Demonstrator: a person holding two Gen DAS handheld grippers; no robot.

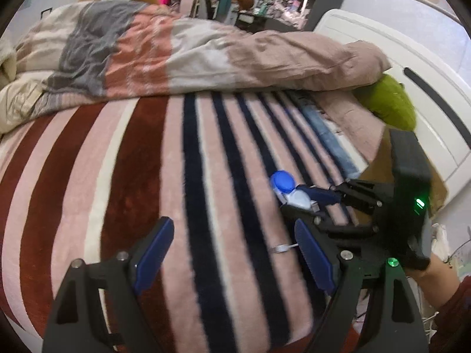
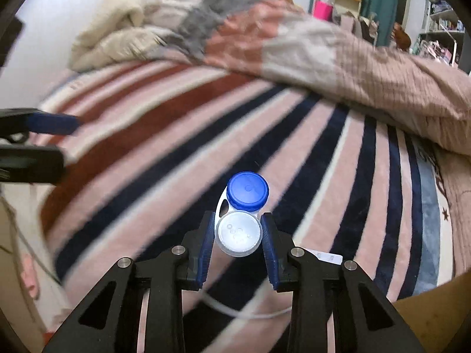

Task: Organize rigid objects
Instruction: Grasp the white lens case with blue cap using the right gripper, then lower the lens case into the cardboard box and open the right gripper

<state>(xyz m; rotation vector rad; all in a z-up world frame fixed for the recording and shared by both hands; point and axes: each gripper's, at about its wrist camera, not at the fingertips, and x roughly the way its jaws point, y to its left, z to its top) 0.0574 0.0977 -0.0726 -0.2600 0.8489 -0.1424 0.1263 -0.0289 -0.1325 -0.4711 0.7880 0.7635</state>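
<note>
Gripping the contact lens case (image 2: 241,214) with my right gripper (image 2: 238,236): both blue fingers (image 2: 206,244) press on the white-capped cup, one on each side, while the blue-capped cup sticks out past the tips toward the far side. Case sits low over the striped blanket (image 2: 323,153) on the bed; I cannot tell whether it touches the fabric. My left gripper (image 1: 232,253) is released, fingers (image 1: 153,250) spread wide apart with only blanket showing between them. In the left wrist view the case (image 1: 290,189) and right gripper (image 1: 312,198) lie to the right, just beyond my right-hand finger. A small silver ring (image 1: 281,248) lies on the blanket near that finger. Rumpled quilt (image 1: 206,47) heaped across the far side; green cushion (image 1: 388,103) at far right by the white headboard (image 1: 382,44).
</note>
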